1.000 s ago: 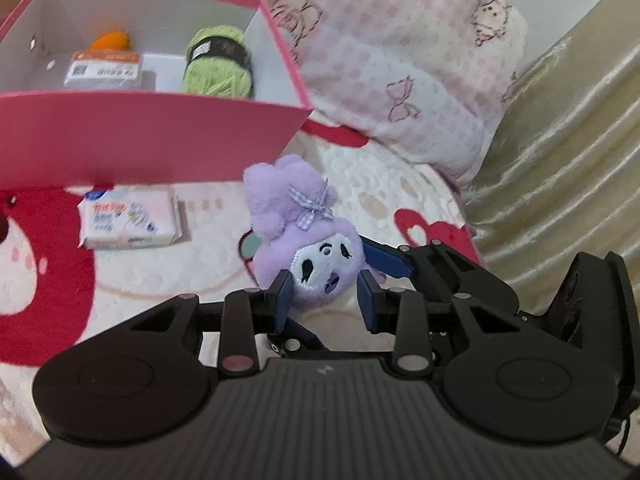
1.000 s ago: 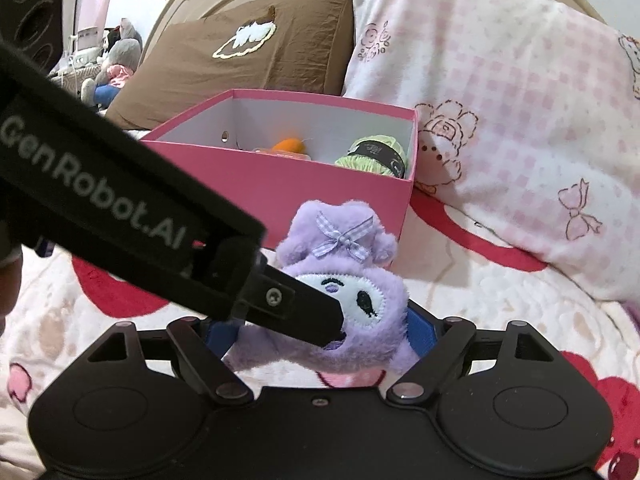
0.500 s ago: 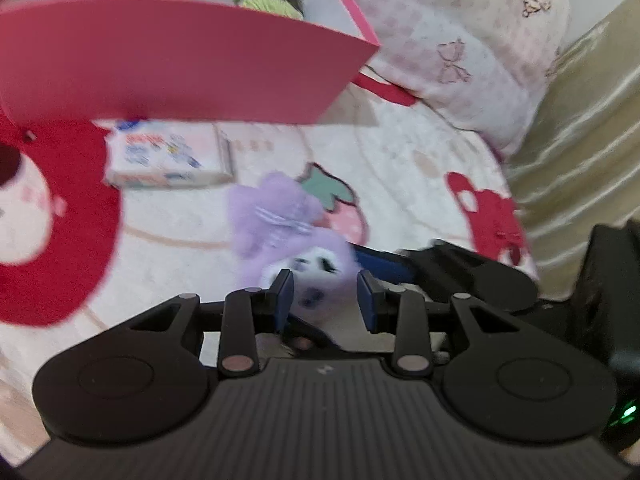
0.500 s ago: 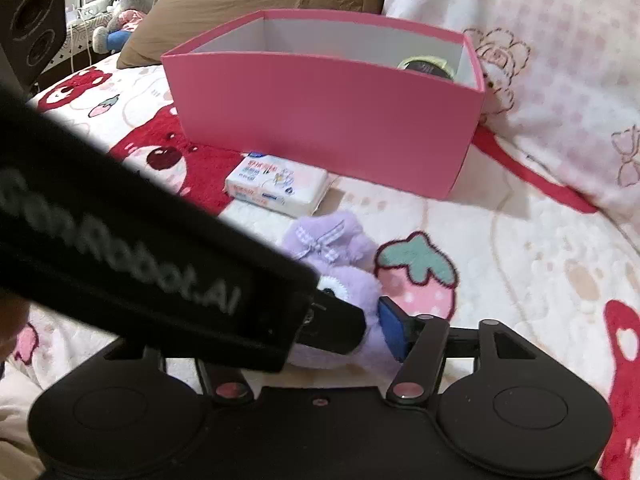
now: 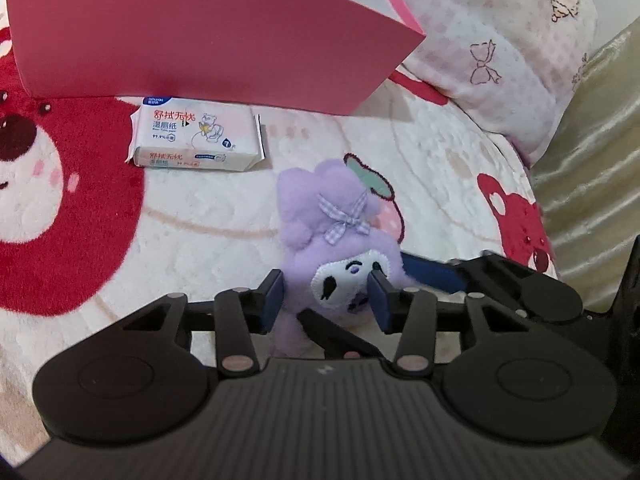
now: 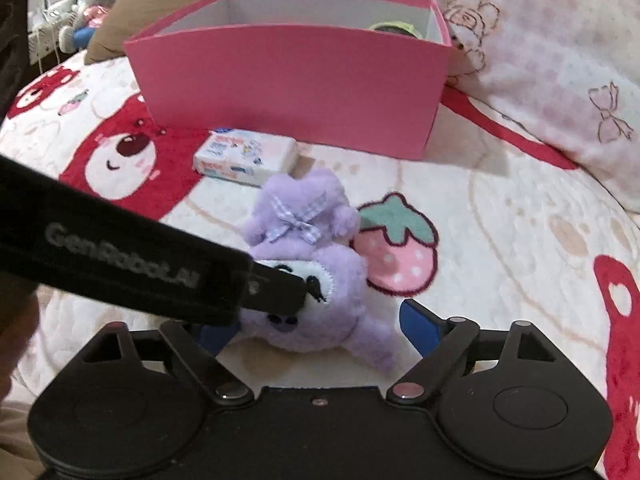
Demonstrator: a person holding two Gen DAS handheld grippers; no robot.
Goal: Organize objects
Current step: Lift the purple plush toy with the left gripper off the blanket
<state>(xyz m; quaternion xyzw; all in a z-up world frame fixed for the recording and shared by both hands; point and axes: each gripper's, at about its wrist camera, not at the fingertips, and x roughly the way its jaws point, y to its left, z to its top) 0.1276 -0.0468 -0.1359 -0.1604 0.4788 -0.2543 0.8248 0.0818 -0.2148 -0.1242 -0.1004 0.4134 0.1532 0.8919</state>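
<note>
On the bed's white fleece blanket point(image 5: 200, 240) printed with red bears and a strawberry, the small purple plush toy with a white face and a gingham bow point(image 5: 340, 248) lies in front of the tall pink cardboard box point(image 5: 192, 36), with the flat white packet of wet wipes point(image 5: 198, 138) between it and the box wall.

Both claws crowd the same toy. The left claw point(image 5: 326, 300) has its blue pads on either side of the toy's face, narrow and opening; the left pad stands just clear of the fur, while the right one looks to be touching the cheek. The right claw point(image 6: 320, 326) is wider and also opening, with the toy's body between its pads but apart from the right pad; its left pad is mostly hidden behind the left claw's arm, which crosses in front of it.

Likely trouble: two claws working one soft thing may snag each other's fingers, or drag the toy sideways as one lets go. If either closes on fur alone or on a limb, the plush could slip out during a lift over the box's high wall. A sweep toward the box might also shove the wipes packet or knock the light cardboard wall.
</note>
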